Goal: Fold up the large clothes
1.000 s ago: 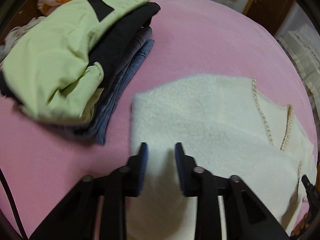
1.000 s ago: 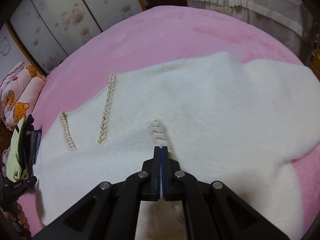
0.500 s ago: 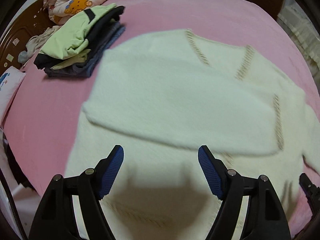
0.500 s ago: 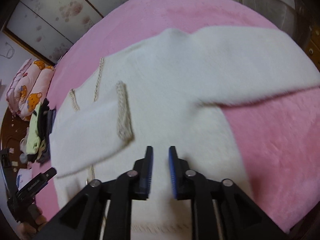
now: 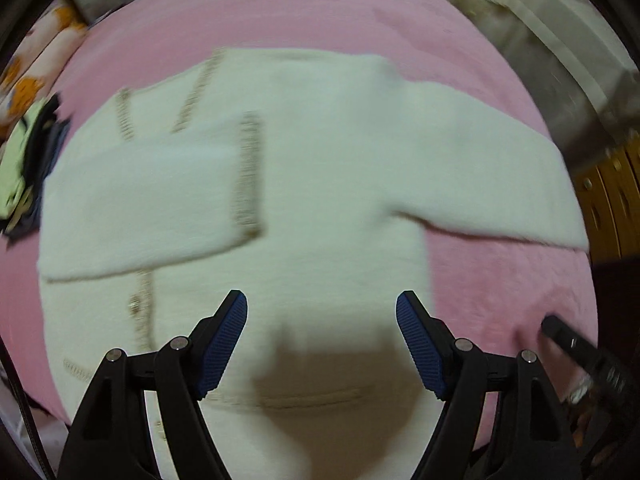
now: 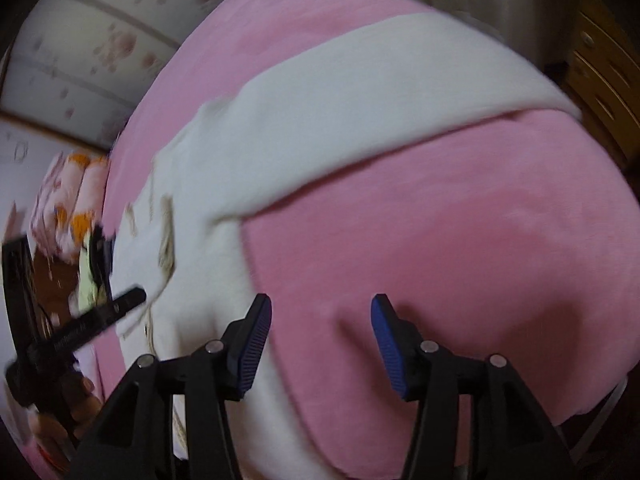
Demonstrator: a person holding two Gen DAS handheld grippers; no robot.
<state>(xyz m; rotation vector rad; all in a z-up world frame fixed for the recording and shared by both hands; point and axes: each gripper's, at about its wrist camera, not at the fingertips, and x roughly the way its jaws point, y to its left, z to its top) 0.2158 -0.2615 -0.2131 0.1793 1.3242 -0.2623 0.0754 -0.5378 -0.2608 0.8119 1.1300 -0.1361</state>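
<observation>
Nearest, the left gripper (image 5: 322, 340), black-armed with ribbed blue pads, hangs with jaws wide apart and nothing between them, above the lower hem of the fluffy cream-white knitted sweater (image 5: 320, 184). The right gripper (image 6: 320, 340), same build, has jaws parted and just been opening further; they hold nothing, its left pad over the sweater's edge, its right pad over bare bedding. The sweater lies spread flat on the pink plush bed cover (image 5: 280, 12): one sleeve is folded across the chest, its beige-trimmed cuff (image 5: 248, 176) near the middle, while the other sleeve (image 6: 400, 80) stretches out sideways over the cover. Beige braid trim marks the neckline and hem, though blurred. Beyond the sweater, at the cover's far left, sits a stack of folded clothes, pale green over dark and denim blue (image 5: 24, 176). Further back lies a rolled pink quilt with orange bear print (image 6: 68, 208). Behind it stand white wardrobe doors with pink floral pattern (image 6: 100, 40).
</observation>
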